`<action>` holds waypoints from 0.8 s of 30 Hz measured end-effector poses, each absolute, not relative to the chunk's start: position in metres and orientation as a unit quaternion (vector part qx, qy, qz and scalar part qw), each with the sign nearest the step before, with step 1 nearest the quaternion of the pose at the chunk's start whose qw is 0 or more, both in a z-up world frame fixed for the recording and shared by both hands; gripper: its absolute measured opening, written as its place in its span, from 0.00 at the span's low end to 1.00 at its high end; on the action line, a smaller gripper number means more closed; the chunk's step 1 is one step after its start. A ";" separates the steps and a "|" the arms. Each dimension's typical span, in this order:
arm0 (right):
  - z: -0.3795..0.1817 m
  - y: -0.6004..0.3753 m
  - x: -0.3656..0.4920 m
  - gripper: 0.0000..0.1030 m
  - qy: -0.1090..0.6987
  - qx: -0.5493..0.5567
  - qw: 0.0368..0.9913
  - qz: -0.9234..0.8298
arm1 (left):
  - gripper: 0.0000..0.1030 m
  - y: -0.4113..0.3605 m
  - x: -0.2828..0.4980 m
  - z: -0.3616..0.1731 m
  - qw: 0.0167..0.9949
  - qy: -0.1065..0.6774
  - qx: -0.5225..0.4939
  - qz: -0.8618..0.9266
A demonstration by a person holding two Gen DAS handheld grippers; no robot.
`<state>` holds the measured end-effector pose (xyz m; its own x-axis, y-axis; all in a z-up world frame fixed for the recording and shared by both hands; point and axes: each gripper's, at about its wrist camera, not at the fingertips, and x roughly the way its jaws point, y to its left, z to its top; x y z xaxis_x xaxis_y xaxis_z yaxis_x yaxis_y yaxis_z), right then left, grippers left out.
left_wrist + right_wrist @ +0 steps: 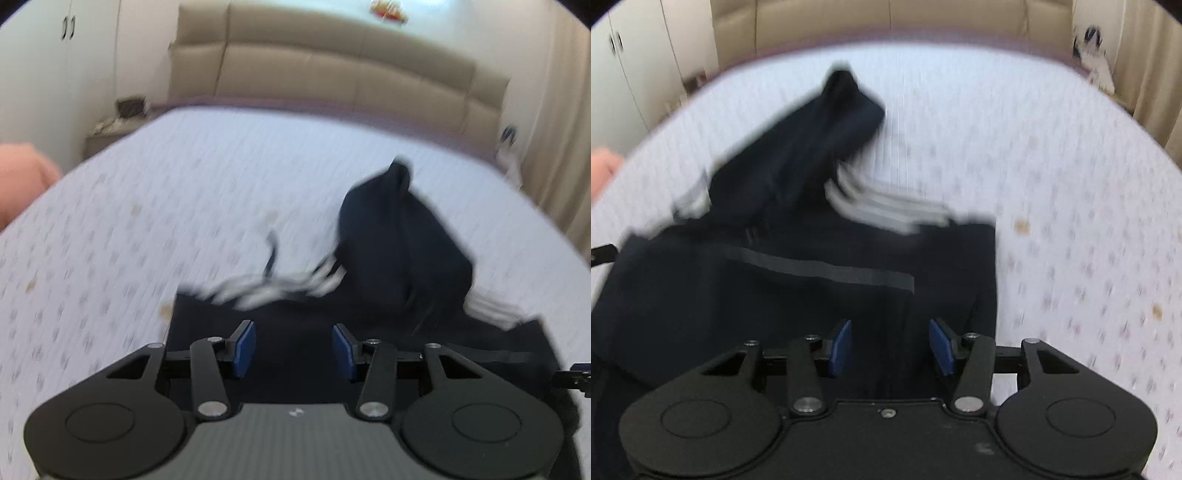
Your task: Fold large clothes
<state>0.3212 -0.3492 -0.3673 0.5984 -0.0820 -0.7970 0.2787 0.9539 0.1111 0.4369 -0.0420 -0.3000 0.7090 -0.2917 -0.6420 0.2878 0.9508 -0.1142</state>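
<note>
A dark navy hooded jacket (399, 251) with white sleeve stripes (266, 290) lies on a bed with a pale patterned cover (166, 206). In the left wrist view my left gripper (293, 347) is open and empty, just above the jacket's near body. The hood points away toward the headboard. In the right wrist view the jacket (798, 258) fills the left and middle, with a grey band (820, 271) across it. My right gripper (890, 345) is open and empty over the jacket's near edge. Both views are motion-blurred.
A beige padded headboard (332, 70) runs along the far side of the bed. White wardrobe doors (55, 74) and a small bedside table (110, 129) stand at the left. A pink-sleeved arm (18, 184) shows at the left edge. Curtains (565, 147) hang at the right.
</note>
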 end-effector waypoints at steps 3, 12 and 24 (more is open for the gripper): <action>-0.361 -0.347 0.337 0.58 0.404 0.093 0.905 -0.092 | 0.47 -0.057 0.451 -0.293 0.924 0.332 -0.011 -0.191; -0.374 -0.371 0.435 0.45 0.362 0.122 0.922 -0.064 | 0.49 -0.108 0.485 -0.383 0.864 0.439 0.089 -0.228; -0.429 -0.437 0.621 0.77 0.393 0.226 0.888 -0.079 | 0.49 -0.066 0.485 -0.373 0.875 0.409 0.036 -0.257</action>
<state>0.6206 -0.4375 -0.4288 0.6791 0.0380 -0.7331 0.3169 0.8857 0.3394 0.4851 -0.0660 -0.3727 0.5335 -0.4195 -0.7344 0.4786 0.8657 -0.1468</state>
